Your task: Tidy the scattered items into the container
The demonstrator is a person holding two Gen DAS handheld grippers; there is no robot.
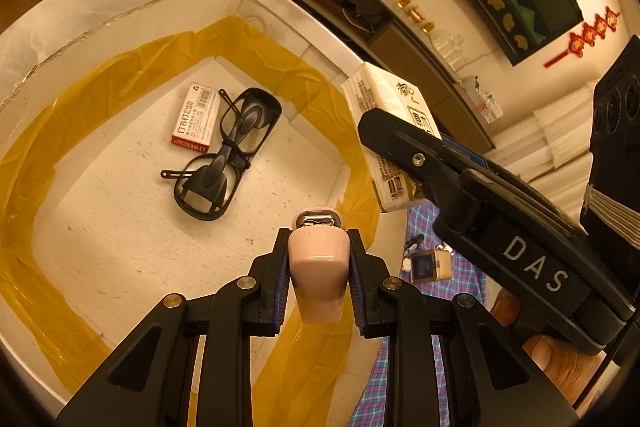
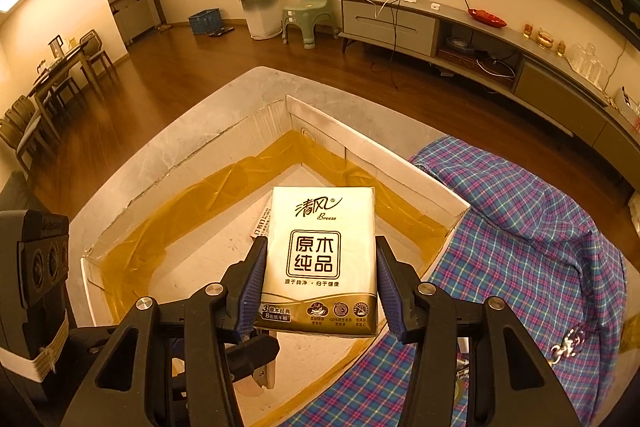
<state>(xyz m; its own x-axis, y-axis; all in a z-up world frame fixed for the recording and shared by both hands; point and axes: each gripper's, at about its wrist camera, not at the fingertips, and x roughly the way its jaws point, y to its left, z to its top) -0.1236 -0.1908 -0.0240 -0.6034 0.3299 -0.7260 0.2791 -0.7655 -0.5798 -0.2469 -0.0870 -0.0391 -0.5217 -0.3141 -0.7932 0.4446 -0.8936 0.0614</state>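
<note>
Both grippers tilt down over the box [image 2: 424,183]: the left gripper [image 1: 319,259] pinches a pink clipper [image 1: 318,259], long axis pointing ahead, the right gripper [image 2: 320,287] clamps an upright tissue pack [image 2: 320,259] by its sides, hiding most of the staple carton [image 1: 195,117] beside glasses [image 1: 228,151]

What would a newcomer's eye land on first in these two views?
The tissue pack clamped in the right gripper over the white box. Next, the pink lighter pinched in the left gripper, with black glasses and a staple box lying on the box floor.
</note>
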